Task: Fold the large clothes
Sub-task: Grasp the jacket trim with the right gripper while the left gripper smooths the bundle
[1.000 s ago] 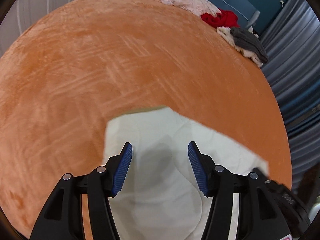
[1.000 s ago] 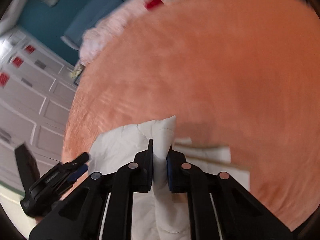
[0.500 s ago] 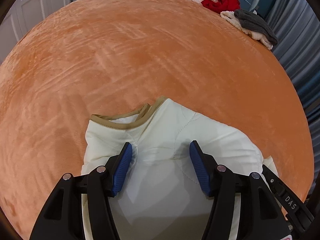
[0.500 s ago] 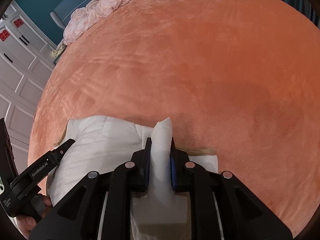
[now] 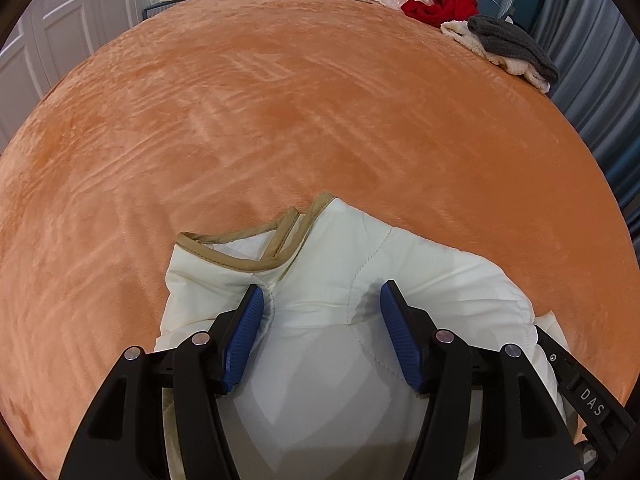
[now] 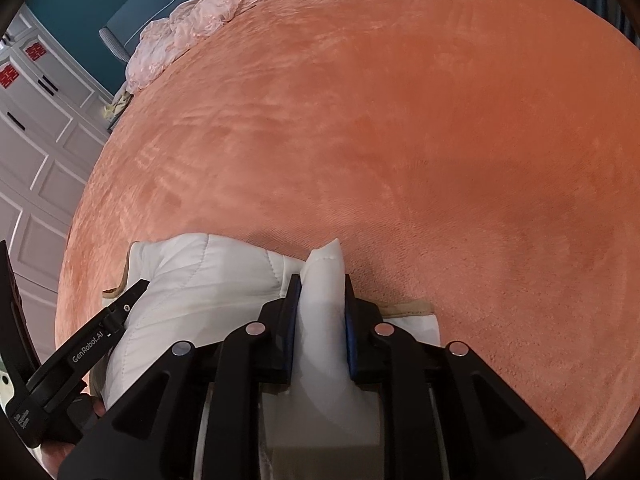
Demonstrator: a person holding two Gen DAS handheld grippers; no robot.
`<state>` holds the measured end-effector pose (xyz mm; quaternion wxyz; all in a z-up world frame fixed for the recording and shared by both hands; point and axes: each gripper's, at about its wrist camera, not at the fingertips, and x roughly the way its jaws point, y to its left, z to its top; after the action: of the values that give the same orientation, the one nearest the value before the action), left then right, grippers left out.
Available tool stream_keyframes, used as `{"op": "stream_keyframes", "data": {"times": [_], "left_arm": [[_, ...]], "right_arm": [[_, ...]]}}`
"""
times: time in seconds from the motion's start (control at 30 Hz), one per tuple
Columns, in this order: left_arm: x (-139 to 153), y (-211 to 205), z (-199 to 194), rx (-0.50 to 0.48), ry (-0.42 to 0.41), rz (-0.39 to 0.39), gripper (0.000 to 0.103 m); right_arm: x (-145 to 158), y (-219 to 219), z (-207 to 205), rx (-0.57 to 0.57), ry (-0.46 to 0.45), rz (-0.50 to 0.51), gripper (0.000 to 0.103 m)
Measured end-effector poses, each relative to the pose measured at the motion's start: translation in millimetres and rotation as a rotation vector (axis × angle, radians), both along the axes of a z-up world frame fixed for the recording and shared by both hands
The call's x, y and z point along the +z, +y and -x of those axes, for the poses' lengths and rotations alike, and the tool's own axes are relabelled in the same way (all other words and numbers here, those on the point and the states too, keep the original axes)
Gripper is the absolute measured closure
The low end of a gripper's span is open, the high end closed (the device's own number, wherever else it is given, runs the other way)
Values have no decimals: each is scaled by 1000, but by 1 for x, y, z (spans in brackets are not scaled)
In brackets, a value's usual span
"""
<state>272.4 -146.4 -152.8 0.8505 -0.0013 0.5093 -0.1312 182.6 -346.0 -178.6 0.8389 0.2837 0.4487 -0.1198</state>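
Cream quilted jacket (image 5: 340, 280) lies bunched at the near edge of the orange blanket (image 5: 300, 100), its tan-trimmed collar facing the far edge. Right gripper (image 6: 320, 320) is clenched on a raised fold of the padding; left gripper (image 5: 322, 328) sits released, jaws spread over the chest. Judging by this, a fold is midway: next the pinched flap needs carrying across and laying flat

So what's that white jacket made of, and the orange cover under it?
The jacket looks like padded, quilted fabric with a smooth matte finish: puffy panels and stitched seams show. The cover seems to be plush fleece or velvet, since brushed streaks mark its pile.
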Motion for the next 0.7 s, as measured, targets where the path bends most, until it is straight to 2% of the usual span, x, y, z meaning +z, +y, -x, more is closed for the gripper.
{"op": "stream_keyframes", "data": {"times": [0.33,0.4,0.47,0.53,0.6,0.7], "left_arm": [[-1,-4,1,0,-14,-25,42],[2,-2,3,0,-12,-24,42],[8,4,5,2,-1,-13,41],[21,12,17,-12,1,-15,41],[36,22,35,-32,-20,-8,41],[56,41,72,-81,-20,9,42]], "right_arm": [[1,1,-1,-12,-8,20,85],[3,-1,1,-13,-14,7,81],[9,-6,6,-26,-7,-7,73],[31,-6,24,-33,-32,8,71],[52,3,42,8,-44,49,72],[78,28,79,117,-53,118,80]]}}
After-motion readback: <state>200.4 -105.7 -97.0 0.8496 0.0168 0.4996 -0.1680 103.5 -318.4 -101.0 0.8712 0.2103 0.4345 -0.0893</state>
